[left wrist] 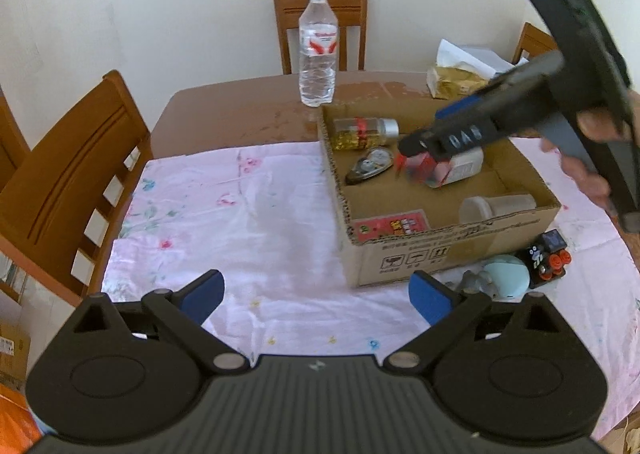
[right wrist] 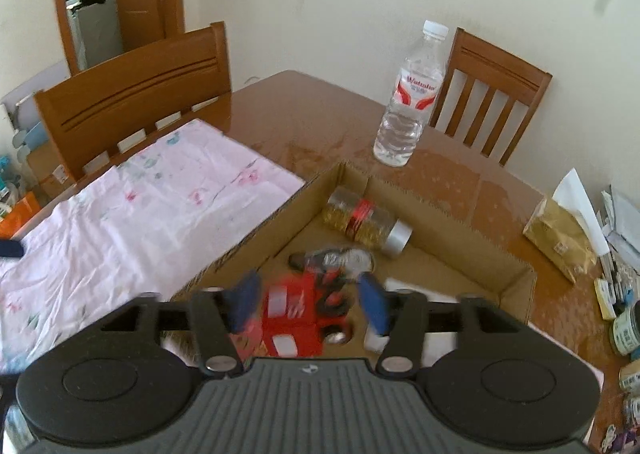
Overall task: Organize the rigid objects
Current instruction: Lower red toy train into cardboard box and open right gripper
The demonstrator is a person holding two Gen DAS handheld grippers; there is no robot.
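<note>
A cardboard box (left wrist: 452,250) stands on the table, also in the right wrist view (right wrist: 256,238). Inside lie a jar of gold pieces (left wrist: 366,133) (right wrist: 366,223), a dark oval object (left wrist: 370,167) (right wrist: 340,259), a white bottle (left wrist: 460,168) and a clear plastic cup (left wrist: 496,207). My right gripper (right wrist: 308,304) (left wrist: 416,152) hovers over the box with its fingers apart around a blurred red toy truck (right wrist: 298,316) (left wrist: 420,170). My left gripper (left wrist: 316,296) is open and empty above the pink cloth (left wrist: 248,222), left of the box.
A water bottle (left wrist: 318,50) (right wrist: 410,102) stands behind the box. A pale blue toy (left wrist: 506,276) and a black block with red buttons (left wrist: 546,258) lie in front of the box. Wooden chairs (left wrist: 72,182) surround the table. A tissue pack (right wrist: 560,242) and clutter sit at right.
</note>
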